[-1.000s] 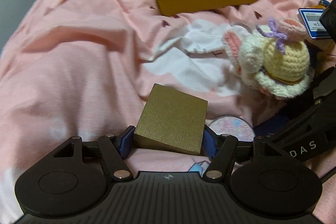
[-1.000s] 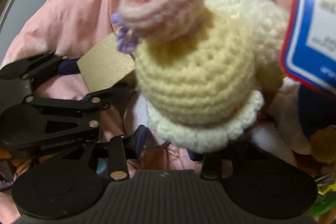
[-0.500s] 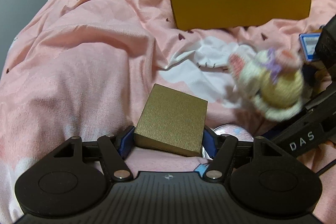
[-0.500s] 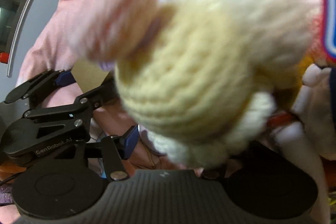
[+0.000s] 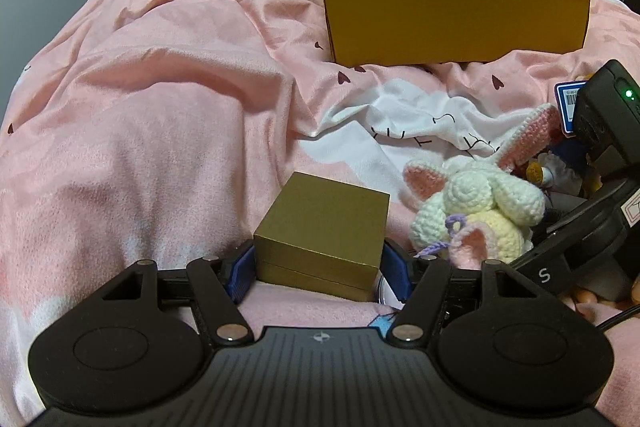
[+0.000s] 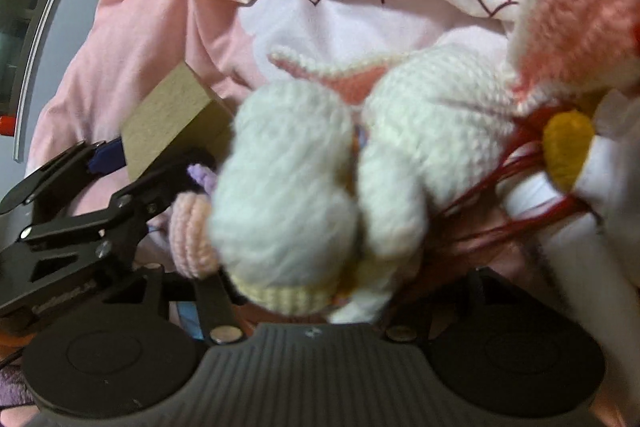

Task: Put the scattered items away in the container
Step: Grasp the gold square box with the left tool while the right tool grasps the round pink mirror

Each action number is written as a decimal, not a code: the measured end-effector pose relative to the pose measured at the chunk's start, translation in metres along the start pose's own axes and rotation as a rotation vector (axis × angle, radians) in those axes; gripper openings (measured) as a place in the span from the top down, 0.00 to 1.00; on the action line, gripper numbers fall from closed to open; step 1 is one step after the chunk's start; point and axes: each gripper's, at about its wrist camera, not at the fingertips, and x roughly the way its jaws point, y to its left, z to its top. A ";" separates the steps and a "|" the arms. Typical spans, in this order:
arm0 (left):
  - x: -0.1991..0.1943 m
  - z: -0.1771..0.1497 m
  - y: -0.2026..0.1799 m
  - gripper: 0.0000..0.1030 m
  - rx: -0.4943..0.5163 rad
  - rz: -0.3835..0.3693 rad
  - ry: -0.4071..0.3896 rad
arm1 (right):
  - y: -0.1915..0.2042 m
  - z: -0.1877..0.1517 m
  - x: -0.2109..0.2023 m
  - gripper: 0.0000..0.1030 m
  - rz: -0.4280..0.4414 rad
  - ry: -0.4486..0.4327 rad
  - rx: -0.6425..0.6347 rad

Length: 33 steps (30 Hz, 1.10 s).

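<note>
On the bed, covered by a rumpled pink duvet (image 5: 152,131), the left claw (image 5: 318,269) pinches a small gold box (image 5: 324,227) by its two sides, the blue pads pressed flat against them. The box sits low on the duvet, its near edge between the fingers.

Just to the right lies a crocheted bunny (image 5: 480,203), cream and pale yellow with pink-lined ears and a bit of purple yarn. It is tipped over on the duvet, touching the left claw's right finger and close beside the gold box. The right claw (image 6: 304,291) is at the bunny: in its own view the toy fills the space between the fingers, and the jaws have just been opening. The pads themselves are hidden behind the wool, so I cannot tell whether they press on it.

Farther up the bed stands the large yellow cardboard box (image 5: 456,11), its open top facing away, well apart from both the gold box and the bunny. At the right edge, behind the bunny, more soft toys (image 5: 544,171) and a blue-edged tag (image 5: 566,107) are partly hidden by the right claw's body.
</note>
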 end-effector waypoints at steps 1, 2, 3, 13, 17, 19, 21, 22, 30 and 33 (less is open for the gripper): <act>0.000 0.000 0.000 0.27 0.001 0.000 0.000 | 0.000 0.000 0.000 0.42 0.005 -0.004 0.003; 0.000 0.000 0.000 0.27 0.000 -0.002 -0.001 | 0.001 -0.001 0.000 0.45 0.005 -0.008 0.001; 0.000 0.000 0.000 0.27 -0.001 -0.003 -0.002 | 0.002 -0.001 -0.002 0.51 0.002 -0.013 0.001; -0.001 0.000 0.002 0.27 -0.010 -0.022 0.000 | -0.004 -0.004 -0.031 0.76 0.079 -0.082 0.051; 0.000 -0.001 0.000 0.27 -0.003 -0.018 0.007 | -0.013 0.000 -0.025 0.74 0.058 -0.074 0.049; 0.000 -0.001 -0.001 0.27 0.001 -0.015 0.011 | -0.013 -0.002 -0.020 0.75 0.047 -0.072 0.048; 0.000 -0.001 -0.001 0.27 0.001 -0.016 0.012 | -0.011 -0.003 -0.020 0.77 0.048 -0.080 0.050; 0.000 0.000 -0.001 0.27 0.001 -0.016 0.013 | -0.012 -0.003 -0.026 0.78 0.049 -0.084 0.053; 0.000 0.001 -0.003 0.27 0.008 -0.014 0.017 | 0.000 -0.012 -0.054 0.85 -0.021 -0.144 0.005; 0.000 0.002 -0.004 0.27 0.011 -0.014 0.017 | 0.002 -0.019 -0.072 0.86 -0.058 -0.182 -0.020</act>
